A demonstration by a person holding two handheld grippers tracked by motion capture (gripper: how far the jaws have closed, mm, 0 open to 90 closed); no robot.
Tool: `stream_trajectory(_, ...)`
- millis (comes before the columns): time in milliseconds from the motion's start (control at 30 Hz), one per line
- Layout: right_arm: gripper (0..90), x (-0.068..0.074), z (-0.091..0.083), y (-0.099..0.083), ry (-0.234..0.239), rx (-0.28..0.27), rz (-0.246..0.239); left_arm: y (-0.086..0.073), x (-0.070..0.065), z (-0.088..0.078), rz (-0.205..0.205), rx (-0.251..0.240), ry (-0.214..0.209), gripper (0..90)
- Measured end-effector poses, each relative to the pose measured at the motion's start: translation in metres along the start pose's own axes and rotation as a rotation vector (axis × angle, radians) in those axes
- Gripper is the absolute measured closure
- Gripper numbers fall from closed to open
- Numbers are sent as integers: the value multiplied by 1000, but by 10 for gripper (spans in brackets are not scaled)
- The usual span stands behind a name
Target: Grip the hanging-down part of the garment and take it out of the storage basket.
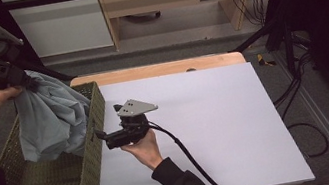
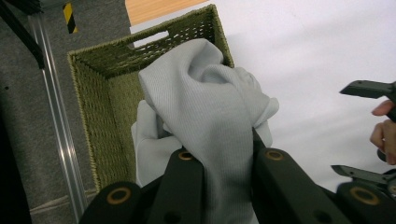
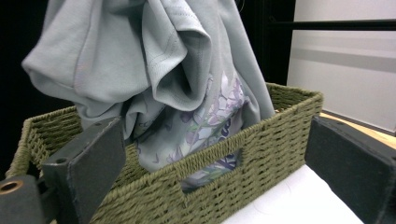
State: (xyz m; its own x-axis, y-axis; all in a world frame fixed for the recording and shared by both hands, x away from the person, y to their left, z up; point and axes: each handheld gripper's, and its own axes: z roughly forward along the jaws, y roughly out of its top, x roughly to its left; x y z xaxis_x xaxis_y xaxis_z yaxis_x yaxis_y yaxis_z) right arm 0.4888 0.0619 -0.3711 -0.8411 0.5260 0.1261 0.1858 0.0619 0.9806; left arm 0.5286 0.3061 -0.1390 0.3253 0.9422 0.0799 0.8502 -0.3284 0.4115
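Grey-green cotton garment, bunched and hanging, is what I have pinched in my left gripper: in the left gripper view its two black jaws press together on a thick fold of the cloth. I hold that gripper high at about ten o'clock from the table's middle, and the fabric drapes down from it into the olive-green woven rectangular basket. The basket sits on the white table top at the nine o'clock edge, partly overhanging it. From the right gripper view I see the garment's lower part inside the basket, with a purple floral print showing on it above the handle slot in the basket's near wall.

My right gripper sits low over the table, just beside the basket's three o'clock wall and pointing toward nine o'clock. Its jaws are spread wide, holding nothing, with the basket wall between them in its own view. My right hand holds it from underneath.
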Motion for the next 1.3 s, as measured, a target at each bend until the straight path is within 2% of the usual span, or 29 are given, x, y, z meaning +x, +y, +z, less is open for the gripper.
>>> stream_trajectory(233,70,1,22,-3,17,20,15,0,3,1,2,2,-3,831)
stream_trajectory(467,88,7,42,-6,34,44,-1,0,4,0,4,5,-3,831)
stream_trajectory(567,105,11,49,-6,42,61,2,0,3,0,6,4,-3,831)
stream_trajectory(667,126,12,53,-6,46,72,-17,1,2,1,11,6,-3,831)
stream_trajectory(800,175,14,62,-8,41,97,0,1,0,0,13,5,-3,831)
stream_trajectory(1000,304,12,78,-13,39,125,10,0,0,0,13,3,-1,831)
stream_trajectory(1033,304,12,78,-13,39,125,10,0,0,0,13,3,-1,831)
stream_trajectory(1067,359,11,82,-15,37,129,23,0,0,1,13,3,1,831)
stream_trajectory(1167,398,11,86,-17,34,140,33,0,-1,2,15,4,1,831)
stream_trajectory(1200,455,12,90,-18,30,153,30,1,-1,2,17,7,-2,831)
stream_trajectory(1233,455,12,90,-18,30,153,30,1,-2,2,19,8,1,831)
stream_trajectory(1300,535,14,95,-18,29,177,23,1,-2,2,20,6,-1,831)
